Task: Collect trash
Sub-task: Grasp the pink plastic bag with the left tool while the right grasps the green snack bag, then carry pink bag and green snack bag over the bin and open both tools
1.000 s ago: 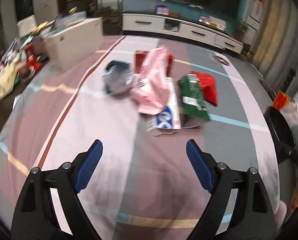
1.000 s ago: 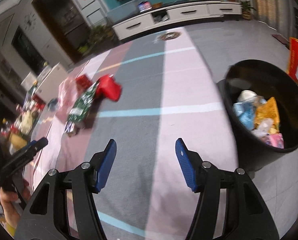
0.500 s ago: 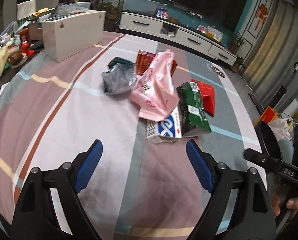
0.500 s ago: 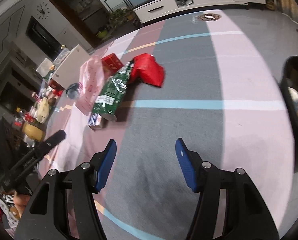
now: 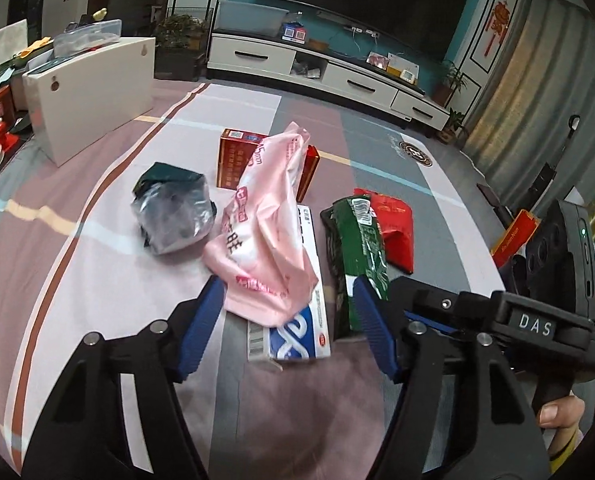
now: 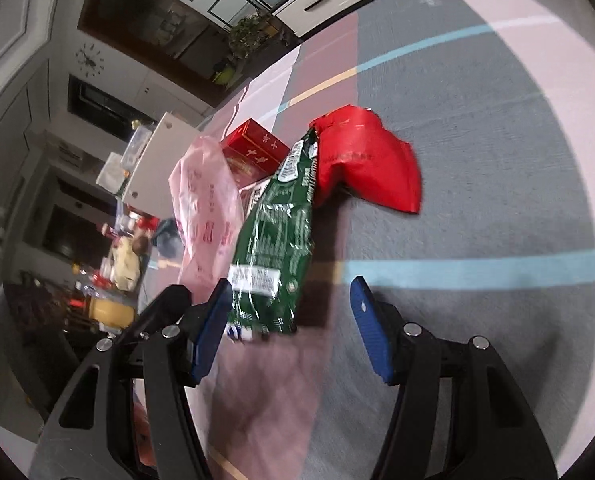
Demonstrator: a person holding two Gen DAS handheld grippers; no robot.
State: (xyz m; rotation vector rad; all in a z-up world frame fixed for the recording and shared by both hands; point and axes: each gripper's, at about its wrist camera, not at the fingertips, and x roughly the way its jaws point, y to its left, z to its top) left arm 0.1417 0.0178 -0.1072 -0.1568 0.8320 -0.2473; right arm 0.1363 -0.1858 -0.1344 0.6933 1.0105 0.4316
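A heap of trash lies on the striped rug: a pink plastic bag (image 5: 265,232) over a blue-and-white box (image 5: 297,332), a green snack bag (image 5: 357,248), a red pouch (image 5: 393,228), a red box (image 5: 237,156) and a crumpled dark bag (image 5: 173,212). My left gripper (image 5: 287,300) straddles the near end of the pink bag and the box; its jaws are closing and the pads are not seen pressing. My right gripper (image 6: 291,296) stands open around the near end of the green snack bag (image 6: 277,232), with the red pouch (image 6: 369,164) beyond it.
A white box (image 5: 93,88) stands at the rug's far left, with cluttered items beside it. A white TV cabinet (image 5: 317,68) runs along the back wall. The right gripper's black body (image 5: 529,324) and the person's hand sit close on the right of the left wrist view.
Both grippers have come up to the trash heap. The left jaws have narrowed. The right gripper has swung away from the black bin, which is out of view now.
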